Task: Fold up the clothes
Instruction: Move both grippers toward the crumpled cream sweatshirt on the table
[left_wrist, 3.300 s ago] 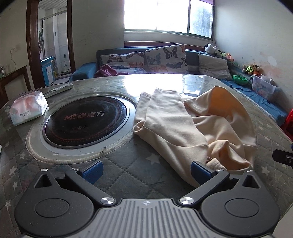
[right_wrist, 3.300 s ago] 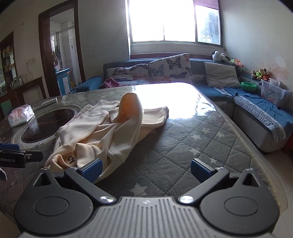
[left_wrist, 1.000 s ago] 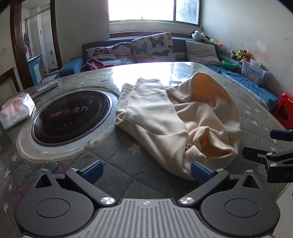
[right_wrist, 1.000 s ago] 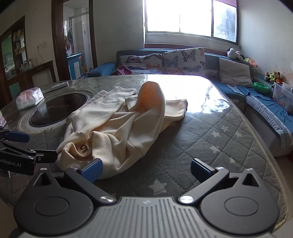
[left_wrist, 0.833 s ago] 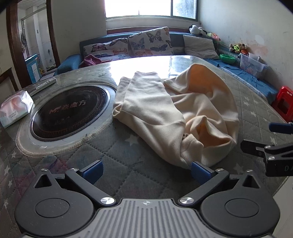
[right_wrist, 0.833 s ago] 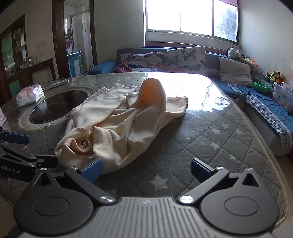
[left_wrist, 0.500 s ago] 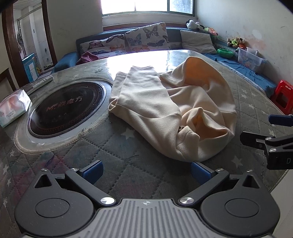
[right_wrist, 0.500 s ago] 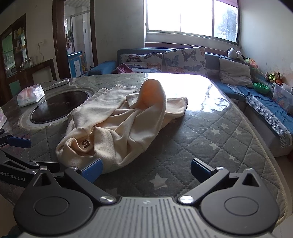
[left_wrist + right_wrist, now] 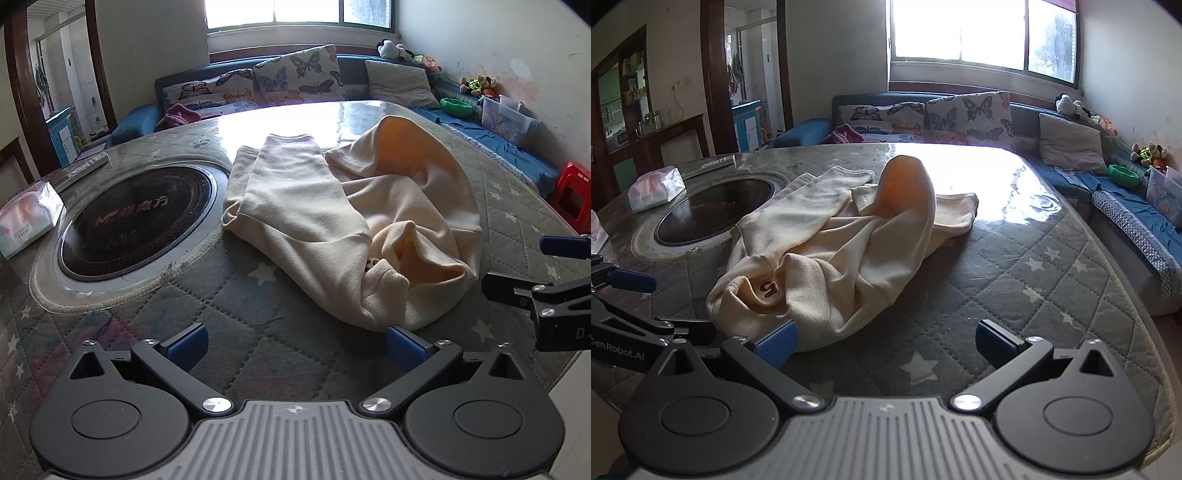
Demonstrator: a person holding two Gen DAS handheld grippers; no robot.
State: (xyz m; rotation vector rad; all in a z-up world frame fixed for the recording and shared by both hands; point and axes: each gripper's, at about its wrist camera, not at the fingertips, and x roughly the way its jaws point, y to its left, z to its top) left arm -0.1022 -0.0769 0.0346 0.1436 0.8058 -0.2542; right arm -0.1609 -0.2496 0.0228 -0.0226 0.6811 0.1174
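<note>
Since a second ago we have drawn our left gripper (image 9: 293, 341) back toward the near edge of the table (image 9: 236, 310), so the cream garment (image 9: 354, 221) now lies wholly beyond its fingers. Both our grippers hang with fingers spread wide and hold nothing. That garment sits crumpled at the table's middle, just right of the round black cooktop (image 9: 136, 218). Our right gripper (image 9: 884, 341) hovers near its near hem, its left fingertip (image 9: 777, 341) just at the cloth.
</note>
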